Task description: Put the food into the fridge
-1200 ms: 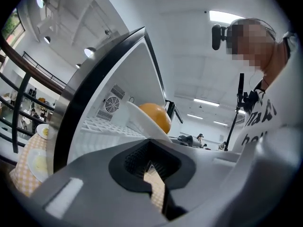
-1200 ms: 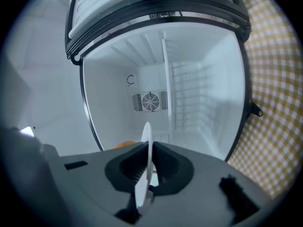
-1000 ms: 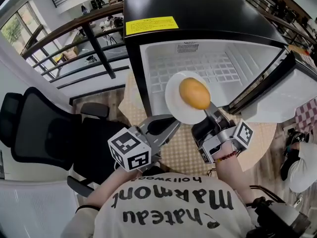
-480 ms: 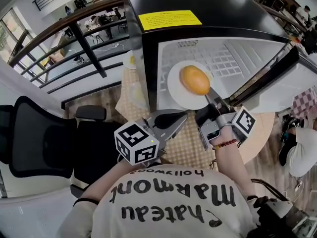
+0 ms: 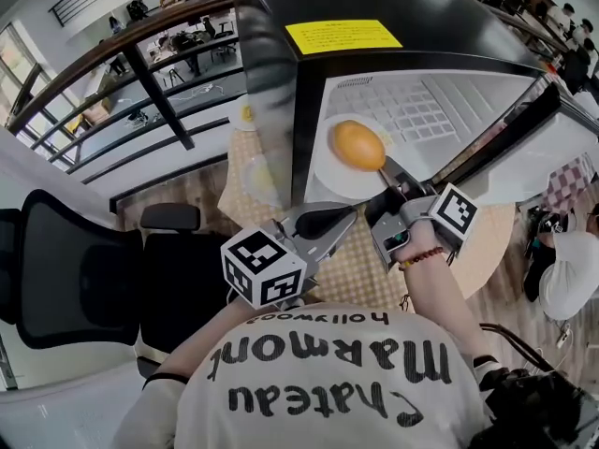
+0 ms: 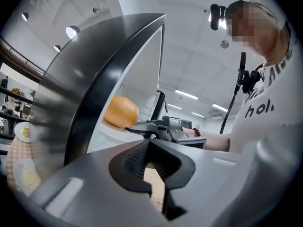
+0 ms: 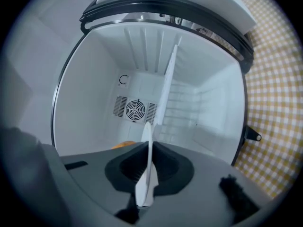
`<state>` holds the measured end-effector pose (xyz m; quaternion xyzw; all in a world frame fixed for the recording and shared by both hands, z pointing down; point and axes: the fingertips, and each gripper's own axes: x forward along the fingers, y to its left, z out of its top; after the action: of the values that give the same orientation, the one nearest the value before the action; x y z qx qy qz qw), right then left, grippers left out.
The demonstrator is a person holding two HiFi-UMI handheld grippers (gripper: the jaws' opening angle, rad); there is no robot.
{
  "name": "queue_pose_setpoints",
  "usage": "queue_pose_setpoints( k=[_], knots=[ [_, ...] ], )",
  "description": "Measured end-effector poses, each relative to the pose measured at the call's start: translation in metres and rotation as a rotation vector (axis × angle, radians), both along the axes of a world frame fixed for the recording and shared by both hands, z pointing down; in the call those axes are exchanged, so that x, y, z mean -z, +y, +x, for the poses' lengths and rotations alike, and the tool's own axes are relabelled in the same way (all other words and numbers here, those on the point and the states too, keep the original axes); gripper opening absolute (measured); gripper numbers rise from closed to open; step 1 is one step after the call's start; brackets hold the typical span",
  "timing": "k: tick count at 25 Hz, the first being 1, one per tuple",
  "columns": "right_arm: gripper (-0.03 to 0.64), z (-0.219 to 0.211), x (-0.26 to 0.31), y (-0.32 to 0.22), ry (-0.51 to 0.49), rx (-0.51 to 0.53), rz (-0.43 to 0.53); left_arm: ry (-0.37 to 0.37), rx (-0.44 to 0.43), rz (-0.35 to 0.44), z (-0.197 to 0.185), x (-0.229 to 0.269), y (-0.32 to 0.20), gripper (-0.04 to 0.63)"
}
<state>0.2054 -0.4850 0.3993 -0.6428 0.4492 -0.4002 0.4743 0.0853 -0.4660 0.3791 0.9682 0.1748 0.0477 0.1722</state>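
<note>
A round orange piece of food (image 5: pixel 357 145) lies on a white plate (image 5: pixel 328 178) at the mouth of the open black fridge (image 5: pixel 281 92). My right gripper (image 5: pixel 391 178) is shut on the plate's near rim and holds it level. In the right gripper view the plate (image 7: pixel 147 169) stands edge-on between the jaws, in front of the white fridge interior (image 7: pixel 90 79) with its wire shelf (image 7: pixel 166 89). My left gripper (image 5: pixel 335 219) hangs shut and holds nothing, just left of the right one. The left gripper view shows the food (image 6: pixel 121 111) beyond the fridge's side wall (image 6: pixel 71 103).
The fridge door (image 5: pixel 552 148) swings open to the right. The fridge stands on a table with a checked cloth (image 5: pixel 356 274). Two more plates (image 5: pixel 257 178) lie on the table left of the fridge. A black office chair (image 5: pixel 75 260) stands at the left, and a person (image 5: pixel 571 283) at the right.
The right gripper has carried the plate with the food forward, further into the fridge's opening. The left gripper has stayed shut in much the same place.
</note>
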Motion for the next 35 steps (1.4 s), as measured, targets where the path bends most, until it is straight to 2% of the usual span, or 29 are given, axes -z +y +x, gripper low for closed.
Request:
queue_pose_setpoints(
  k=[5,13,18,26,35],
  knots=[
    [0.029,0.000,-0.002,-0.006,-0.015,-0.009,-0.014,0.005,-0.020,0.054,0.000,-0.003,0.005,0.003],
    [0.029,0.000,0.000,-0.004,-0.014,-0.014,-0.048,0.010,-0.006,0.025,0.001,-0.003,0.009,0.003],
    [0.029,-0.004,0.004,-0.014,-0.010,-0.026,-0.035,0.017,-0.008,0.021,-0.004,-0.002,0.007,0.003],
    [0.031,-0.004,0.006,-0.023,0.136,-0.046,-0.135,0.021,0.008,0.010,-0.004,-0.004,-0.001,0.003],
    [0.031,0.005,0.013,-0.022,0.217,-0.051,-0.232,0.005,0.030,0.008,0.004,-0.003,-0.003,0.003]
  ],
)
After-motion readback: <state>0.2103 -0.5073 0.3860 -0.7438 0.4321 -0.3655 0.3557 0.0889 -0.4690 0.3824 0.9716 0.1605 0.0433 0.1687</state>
